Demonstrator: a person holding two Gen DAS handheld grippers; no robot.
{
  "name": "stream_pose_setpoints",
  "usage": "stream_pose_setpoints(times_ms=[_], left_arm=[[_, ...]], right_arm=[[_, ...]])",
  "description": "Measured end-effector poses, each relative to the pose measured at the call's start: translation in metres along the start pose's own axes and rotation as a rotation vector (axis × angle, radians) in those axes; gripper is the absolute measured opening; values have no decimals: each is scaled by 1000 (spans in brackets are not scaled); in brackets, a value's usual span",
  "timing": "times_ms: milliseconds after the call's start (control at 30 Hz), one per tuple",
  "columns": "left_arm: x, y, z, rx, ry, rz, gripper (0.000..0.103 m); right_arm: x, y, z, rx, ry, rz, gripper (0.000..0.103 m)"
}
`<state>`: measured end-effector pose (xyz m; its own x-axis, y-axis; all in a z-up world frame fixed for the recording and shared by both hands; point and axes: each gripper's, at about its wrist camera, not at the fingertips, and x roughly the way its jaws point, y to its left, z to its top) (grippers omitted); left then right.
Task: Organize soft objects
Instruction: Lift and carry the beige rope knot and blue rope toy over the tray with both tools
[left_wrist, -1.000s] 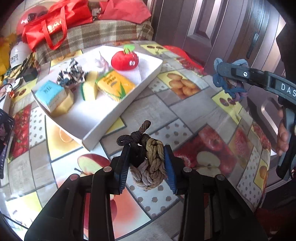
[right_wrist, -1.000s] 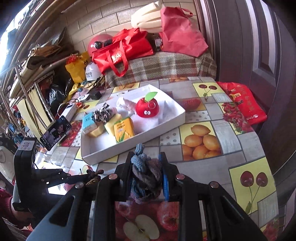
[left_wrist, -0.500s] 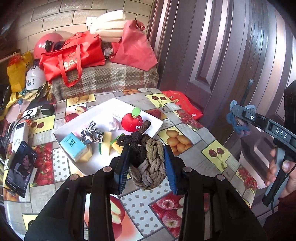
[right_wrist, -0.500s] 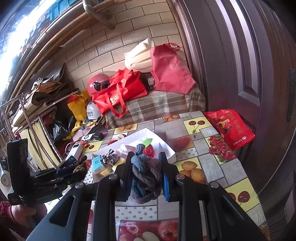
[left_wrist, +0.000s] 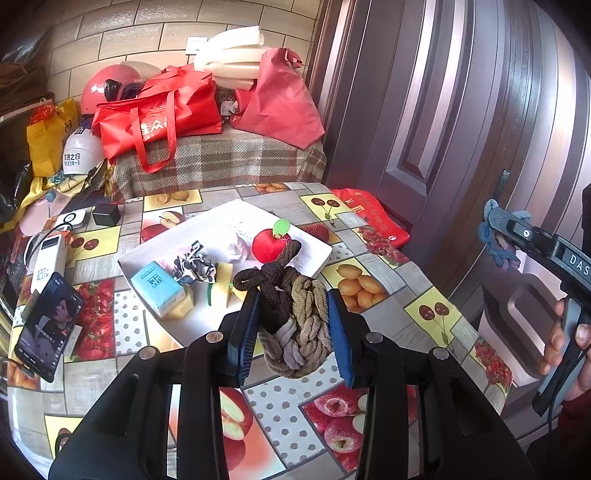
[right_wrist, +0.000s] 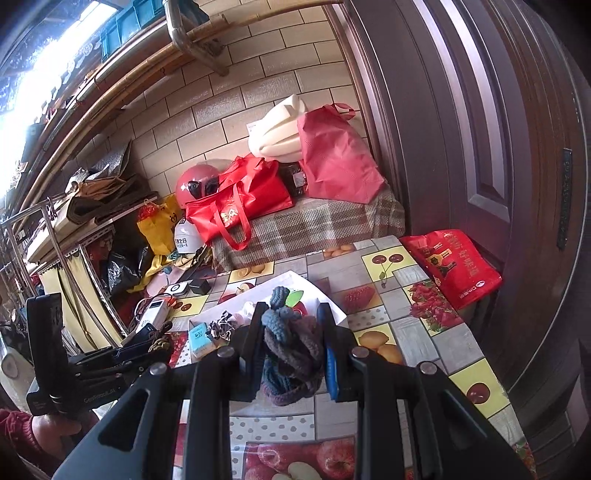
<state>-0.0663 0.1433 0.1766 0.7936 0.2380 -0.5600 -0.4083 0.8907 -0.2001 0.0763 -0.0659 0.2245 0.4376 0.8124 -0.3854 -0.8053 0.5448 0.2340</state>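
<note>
My left gripper (left_wrist: 291, 328) is shut on a knotted brown and tan rope toy (left_wrist: 299, 325), held above the fruit-print table. My right gripper (right_wrist: 291, 347) is shut on a knotted blue and purple rope toy (right_wrist: 291, 350), also lifted; it shows at the right edge of the left wrist view as the right gripper (left_wrist: 498, 236). Beyond both lies a white tray (left_wrist: 207, 229) holding a red plush apple (left_wrist: 269, 242), a blue tissue pack (left_wrist: 159, 288), yellow sponges (left_wrist: 221, 282), a black-and-white scrunchie (left_wrist: 194, 267) and a white cloth piece (left_wrist: 236, 247).
A phone (left_wrist: 48, 325) and a power bank (left_wrist: 48, 258) lie at the table's left edge. A red packet (left_wrist: 373, 218) hangs off the far right corner by the dark door (left_wrist: 443, 110). Red bags (left_wrist: 162, 118) and helmets crowd a plaid bench behind.
Both grippers have risen with their rope toys still clamped and tilted up, so the tray now looks farther away and the wall and bench have come into view.
</note>
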Motion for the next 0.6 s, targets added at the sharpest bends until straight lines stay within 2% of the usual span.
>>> stream_pose_setpoints(times_ms=[600], left_arm=[[3,9,-1,-33,3,26,35]], right_arm=[[4,-1,4,2,16,7,25]])
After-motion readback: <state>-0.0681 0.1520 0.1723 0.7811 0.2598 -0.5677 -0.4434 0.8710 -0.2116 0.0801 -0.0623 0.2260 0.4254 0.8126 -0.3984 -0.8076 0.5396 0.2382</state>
